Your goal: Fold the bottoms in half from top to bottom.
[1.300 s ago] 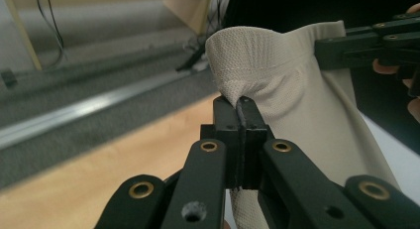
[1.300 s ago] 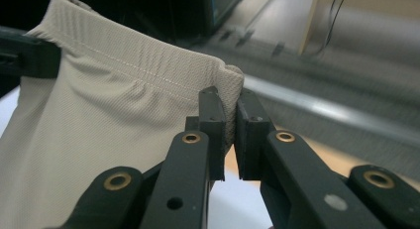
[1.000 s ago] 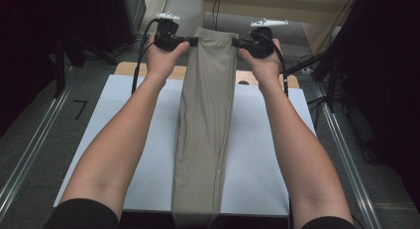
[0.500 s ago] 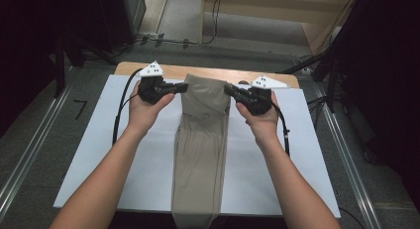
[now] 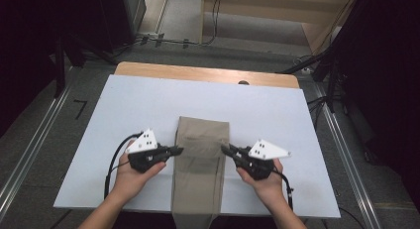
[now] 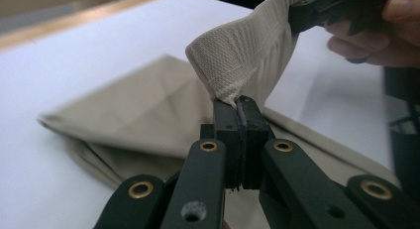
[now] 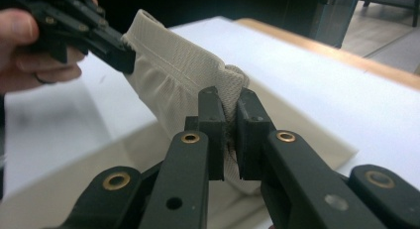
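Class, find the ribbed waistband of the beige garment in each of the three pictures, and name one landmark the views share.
High view: the waistband spans between the left gripper and right gripper, over the folded cloth.
Left gripper view: waistband upper centre, rising from the shut jaws.
Right gripper view: waistband centre left, pinched in the jaws.
Shared landmark: the white table top.

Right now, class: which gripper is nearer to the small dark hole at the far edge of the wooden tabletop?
Right. The right gripper grips the beige garment nearly straight below the hole; the left gripper holds the opposite edge, farther to the left.
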Demonstrator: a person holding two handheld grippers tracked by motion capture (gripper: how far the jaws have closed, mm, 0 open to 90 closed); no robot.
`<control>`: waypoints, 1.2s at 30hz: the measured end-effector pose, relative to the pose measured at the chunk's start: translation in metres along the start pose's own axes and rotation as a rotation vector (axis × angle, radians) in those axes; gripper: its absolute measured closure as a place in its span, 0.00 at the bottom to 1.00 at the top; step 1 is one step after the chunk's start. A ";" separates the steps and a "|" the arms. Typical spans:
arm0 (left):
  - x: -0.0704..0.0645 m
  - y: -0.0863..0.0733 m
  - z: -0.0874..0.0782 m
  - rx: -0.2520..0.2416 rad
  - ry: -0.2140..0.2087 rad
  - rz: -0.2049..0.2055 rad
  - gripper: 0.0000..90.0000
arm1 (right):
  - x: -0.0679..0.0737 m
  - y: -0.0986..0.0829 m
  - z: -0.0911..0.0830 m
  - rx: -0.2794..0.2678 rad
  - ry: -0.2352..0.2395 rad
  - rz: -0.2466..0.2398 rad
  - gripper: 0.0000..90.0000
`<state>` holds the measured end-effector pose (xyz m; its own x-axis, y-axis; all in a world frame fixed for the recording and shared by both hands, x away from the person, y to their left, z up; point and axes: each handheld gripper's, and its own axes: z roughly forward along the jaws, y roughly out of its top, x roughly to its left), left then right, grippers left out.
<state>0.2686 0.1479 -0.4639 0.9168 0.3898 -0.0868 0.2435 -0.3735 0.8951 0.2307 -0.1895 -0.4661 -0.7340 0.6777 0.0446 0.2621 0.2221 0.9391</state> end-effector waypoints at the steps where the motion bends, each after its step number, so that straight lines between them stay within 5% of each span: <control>1: -0.007 -0.007 -0.002 0.012 -0.007 0.003 1.00 | 0.007 -0.008 -0.003 0.005 0.009 -0.015 0.91; 10: -0.053 -0.039 -0.025 0.081 -0.079 -0.029 1.00 | 0.056 -0.041 -0.033 0.050 0.103 -0.076 0.91; 16: -0.073 -0.051 -0.030 0.132 -0.135 -0.042 1.00 | 0.070 -0.054 -0.041 0.093 0.155 -0.075 0.91; 20: -0.080 -0.056 -0.031 0.153 -0.174 -0.015 0.99 | 0.076 -0.057 -0.050 0.106 0.189 -0.066 0.90; 22: -0.077 -0.056 -0.032 0.149 -0.196 -0.019 0.87 | 0.077 -0.059 -0.051 0.126 0.258 -0.053 0.85; 24: -0.075 -0.056 -0.035 0.124 -0.195 -0.030 0.61 | 0.079 -0.061 -0.053 0.118 0.292 -0.054 0.65; 26: -0.070 -0.052 -0.038 0.101 -0.193 -0.050 0.46 | 0.076 -0.057 -0.056 0.110 0.299 -0.020 0.44; 30: -0.055 -0.042 -0.038 0.056 -0.194 -0.084 0.19 | 0.059 -0.045 -0.058 0.091 0.250 0.053 0.23; 36: -0.028 -0.025 -0.026 0.036 -0.173 -0.106 0.08 | 0.033 -0.026 -0.048 0.082 0.177 0.104 0.13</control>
<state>0.2287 0.1685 -0.4719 0.9254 0.2792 -0.2563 0.3498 -0.3688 0.8612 0.1701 -0.2065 -0.4731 -0.7970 0.5679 0.2054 0.3869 0.2191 0.8957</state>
